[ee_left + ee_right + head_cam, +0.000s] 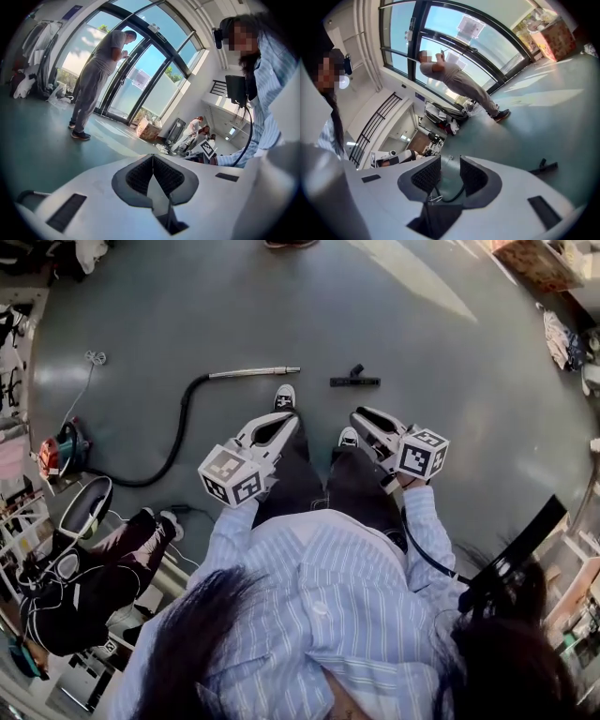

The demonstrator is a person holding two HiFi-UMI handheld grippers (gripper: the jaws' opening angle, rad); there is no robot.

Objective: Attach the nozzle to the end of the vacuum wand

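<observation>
Two hand-held grippers are held out low over the grey-green floor, ahead of the wearer's striped shirt. The left gripper has its jaws pressed together with nothing between them. The right gripper has its jaws narrowly apart and empty, with floor and a stretch of black hose visible beyond the gap.

The black nozzle lies flat on the floor at 12 o'clock from the right gripper, and neither tool touches it. The metal vacuum wand lies at 11 o'clock from the left gripper. Its free end points to 3 o'clock, toward the nozzle but clearly apart from it. From its other end the hose curves round toward 8 o'clock to a red canister vacuum.

A standing person in grey faces the glass doors.
</observation>
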